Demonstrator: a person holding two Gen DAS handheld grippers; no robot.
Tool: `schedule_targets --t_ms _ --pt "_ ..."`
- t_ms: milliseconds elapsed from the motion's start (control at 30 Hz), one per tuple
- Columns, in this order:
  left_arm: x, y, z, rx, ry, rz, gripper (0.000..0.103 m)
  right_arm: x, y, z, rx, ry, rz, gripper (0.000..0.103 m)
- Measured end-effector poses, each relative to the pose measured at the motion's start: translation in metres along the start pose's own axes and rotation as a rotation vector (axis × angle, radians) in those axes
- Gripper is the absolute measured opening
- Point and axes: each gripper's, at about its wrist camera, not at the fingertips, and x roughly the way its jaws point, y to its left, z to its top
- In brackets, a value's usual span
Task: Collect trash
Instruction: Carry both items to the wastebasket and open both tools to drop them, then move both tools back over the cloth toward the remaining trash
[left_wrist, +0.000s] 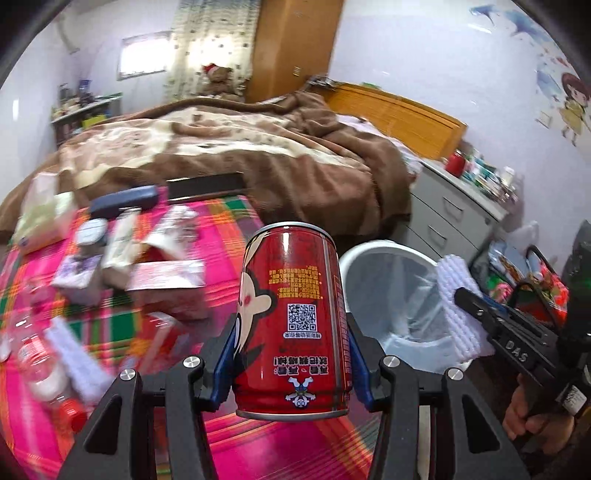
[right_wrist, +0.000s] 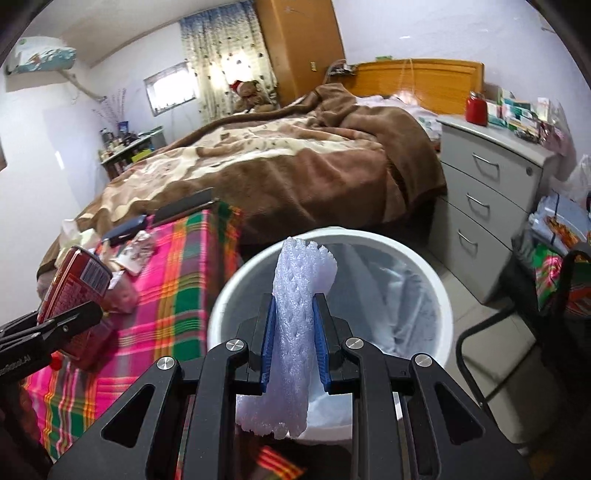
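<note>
My left gripper (left_wrist: 291, 354) is shut on a red drink can (left_wrist: 291, 314), held upside down above the pink plaid tablecloth (left_wrist: 229, 236); the can also shows in the right wrist view (right_wrist: 74, 280). My right gripper (right_wrist: 294, 339) is shut on a white foam net sleeve (right_wrist: 295, 325), held over the near rim of the white bin (right_wrist: 439, 295), which has a clear liner. In the left wrist view the bin (left_wrist: 354, 254) stands right of the can, and the right gripper (left_wrist: 469, 306) holds the foam sleeve (left_wrist: 458, 295) above its right side.
The table carries a clear bottle with a red cap (left_wrist: 48, 373), a white foam piece (left_wrist: 77, 358), small boxes (left_wrist: 77, 273), a dark case (left_wrist: 125, 199) and wrappers. A bed (right_wrist: 277, 158) lies behind, a grey drawer unit (right_wrist: 487, 192) to the right, and bags (right_wrist: 561, 266) on a black frame.
</note>
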Motion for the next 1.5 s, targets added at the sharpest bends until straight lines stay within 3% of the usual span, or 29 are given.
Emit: schedule_targets --t_ms 400,600,633,700,733,1200,1500 --pt "0.077 -0.070 0.012 0.095 0.111 -0.097 0.052 0.023 -0.032 -0.003 0.006 0.093 -0.025 0.021" --pt "0.100 -0.080 0.013 0.104 0.144 -0.102 0.053 0.025 -0.041 -0.005 0.015 0.115 -0.037 0.029" --pt "0.099 -0.080 0.013 0.102 0.140 -0.104 0.054 0.026 -0.042 -0.005 0.013 0.118 -0.047 0.036" --pt "0.098 -0.079 0.014 0.099 0.125 -0.105 0.067 0.025 -0.043 -0.004 0.009 0.113 -0.056 0.052" --pt "0.097 -0.079 0.014 0.096 0.120 -0.103 0.068 0.024 -0.044 -0.005 0.011 0.108 -0.048 0.054" --pt "0.055 -0.039 0.004 0.011 0.065 -0.059 0.068 0.007 -0.021 -0.004 -0.001 0.063 -0.034 0.054" --pt "0.010 0.004 -0.011 -0.032 -0.001 0.050 0.068 -0.005 0.016 -0.006 -0.052 0.021 0.005 0.054"
